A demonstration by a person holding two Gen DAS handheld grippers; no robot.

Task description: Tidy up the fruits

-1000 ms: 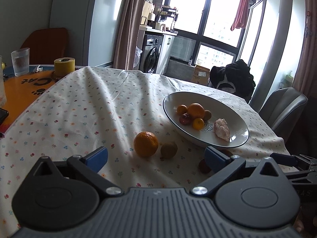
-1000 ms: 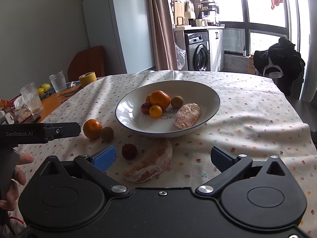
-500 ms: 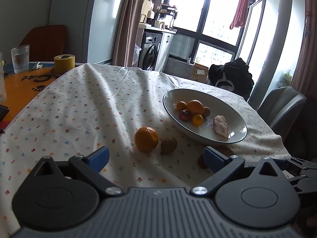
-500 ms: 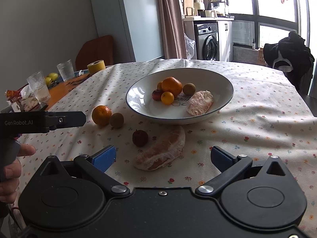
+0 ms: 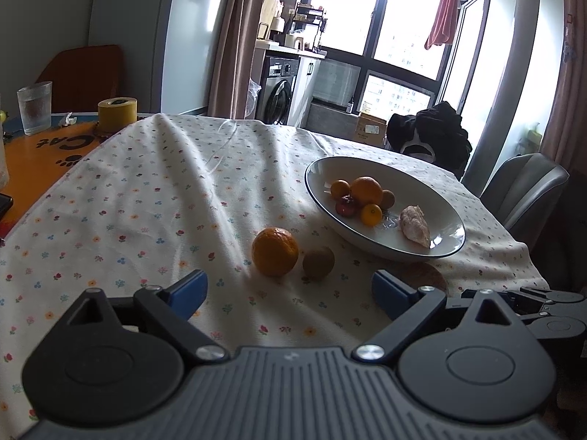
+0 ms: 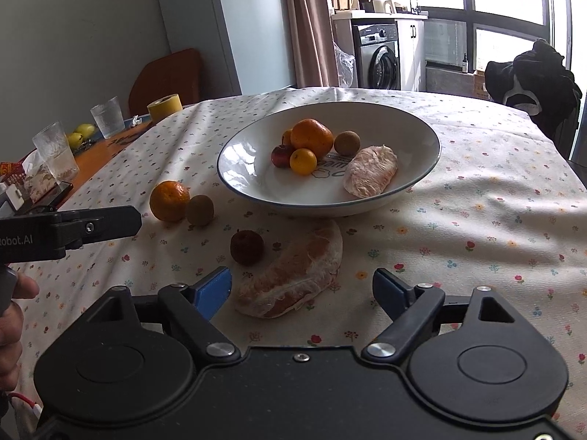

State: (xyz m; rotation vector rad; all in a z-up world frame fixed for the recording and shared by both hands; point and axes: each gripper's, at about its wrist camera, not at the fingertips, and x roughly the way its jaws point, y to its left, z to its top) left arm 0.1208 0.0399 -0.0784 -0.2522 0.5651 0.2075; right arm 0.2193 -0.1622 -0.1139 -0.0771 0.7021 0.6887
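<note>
A white bowl [image 6: 422,176] [image 5: 440,253] on the flowered cloth holds oranges, a small red fruit, a kiwi and a peeled pomelo segment. Loose on the cloth lie an orange [image 5: 274,251] [image 6: 169,201], a brown kiwi [image 5: 318,262] [image 6: 199,210], a dark red fruit [image 6: 246,246] and a large peeled pomelo segment [image 6: 293,273]. My left gripper [image 5: 290,289] is open, just short of the orange and kiwi. My right gripper [image 6: 302,288] is open, its fingers on either side of the near end of the large pomelo segment. The left tool's finger [image 6: 95,225] shows in the right wrist view.
At the table's left, on bare orange wood, stand drinking glasses [image 6: 55,152] [image 5: 35,108], a yellow tape roll [image 5: 116,114] and yellow fruits [image 6: 79,135]. A grey chair [image 5: 524,190] and dark clothing [image 6: 532,84] are beyond the far side. A hand [image 6: 11,315] holds the left tool.
Both grippers have come forward and lower toward the table. The right one has closed in on the large pomelo segment; the left has neared the orange and kiwi. No fruit has moved.
</note>
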